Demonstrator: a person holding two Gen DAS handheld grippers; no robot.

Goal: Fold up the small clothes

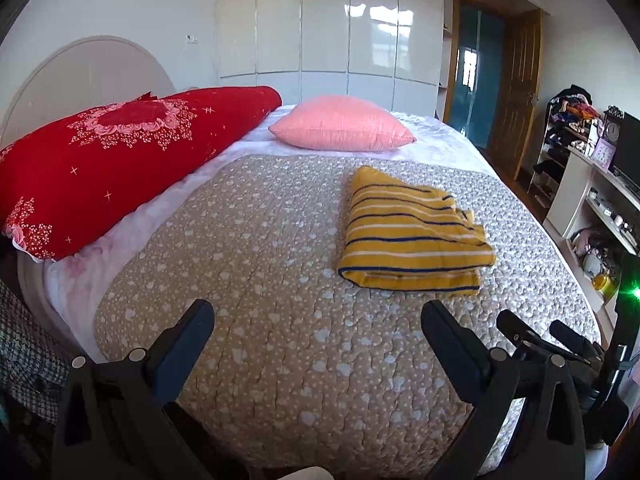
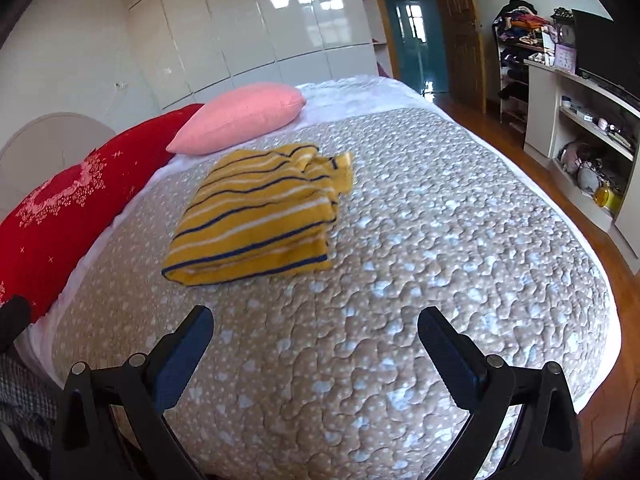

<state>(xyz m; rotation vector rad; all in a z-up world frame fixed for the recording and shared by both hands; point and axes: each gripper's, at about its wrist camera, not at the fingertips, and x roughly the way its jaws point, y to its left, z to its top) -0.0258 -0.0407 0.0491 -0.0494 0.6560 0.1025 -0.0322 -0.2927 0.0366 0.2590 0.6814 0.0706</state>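
Note:
A yellow garment with white and dark blue stripes (image 1: 412, 232) lies folded into a rough rectangle on the beige quilted bedspread (image 1: 280, 280); it also shows in the right wrist view (image 2: 260, 212). My left gripper (image 1: 318, 316) is open and empty, hovering above the bedspread short of the garment, which lies ahead to the right. My right gripper (image 2: 316, 322) is open and empty above the bedspread (image 2: 440, 260), with the garment ahead to the left. The right gripper also shows at the lower right of the left wrist view (image 1: 536, 330).
A red floral bolster (image 1: 120, 156) and a pink pillow (image 1: 344, 128) lie at the head of the bed. White wardrobes (image 1: 320, 24) stand behind. A white shelf unit with clutter (image 2: 592, 140) and wooden floor (image 2: 500, 136) lie to the right of the bed.

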